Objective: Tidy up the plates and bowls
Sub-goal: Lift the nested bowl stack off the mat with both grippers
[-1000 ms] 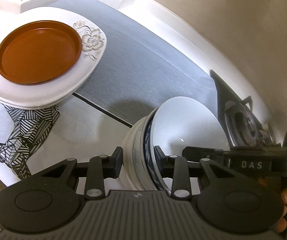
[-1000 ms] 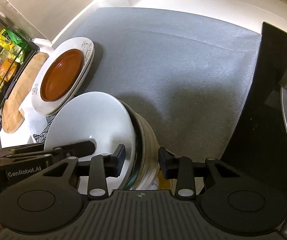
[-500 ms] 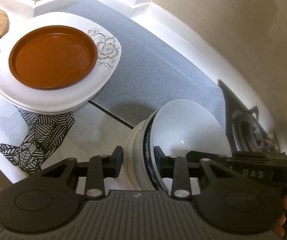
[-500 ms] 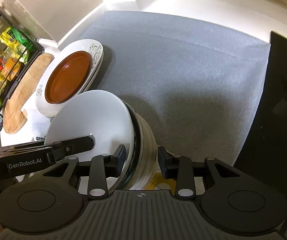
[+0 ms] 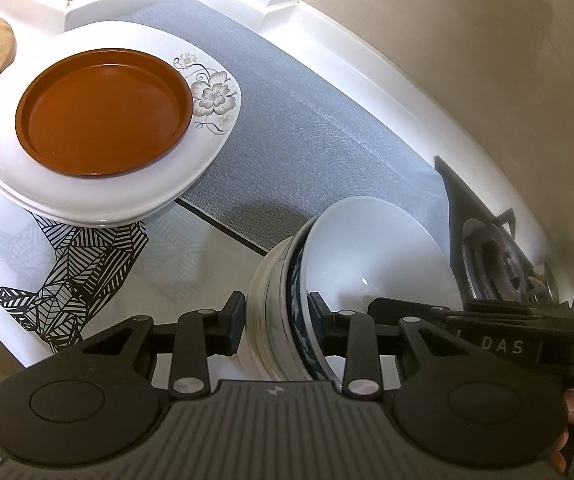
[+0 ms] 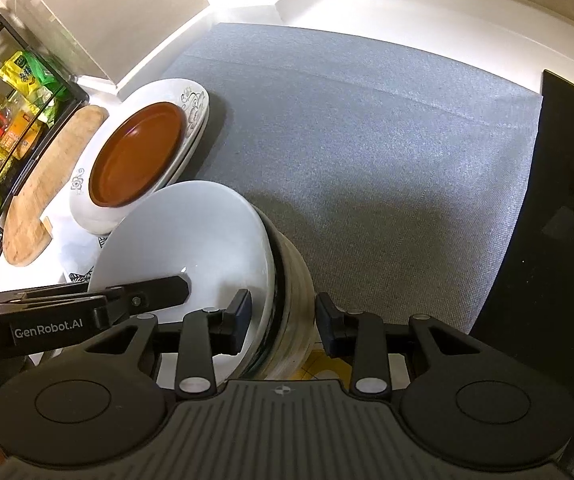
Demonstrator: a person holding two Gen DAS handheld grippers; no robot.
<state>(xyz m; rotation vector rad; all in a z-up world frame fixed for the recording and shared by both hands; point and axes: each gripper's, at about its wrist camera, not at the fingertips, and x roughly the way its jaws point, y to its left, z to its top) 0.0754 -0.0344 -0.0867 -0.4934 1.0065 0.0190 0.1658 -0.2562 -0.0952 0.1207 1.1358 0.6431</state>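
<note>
A stack of bowls [image 5: 351, 280] is gripped on opposite rims by both tools: the left tool [image 5: 277, 322] is closed on the near rim in its view, and the right tool [image 6: 283, 320] is closed on the other side. The stack is seen over the counter, at the edge of the grey mat [image 6: 367, 140], near the plates [image 5: 99, 184] with the brown dish [image 5: 103, 110] on top. Whether the stack rests or is lifted cannot be told. For this step, both grips should be kept even and the stack level, so that no bowl slips. The stove [image 5: 503, 256] beside it should be avoided.
</note>
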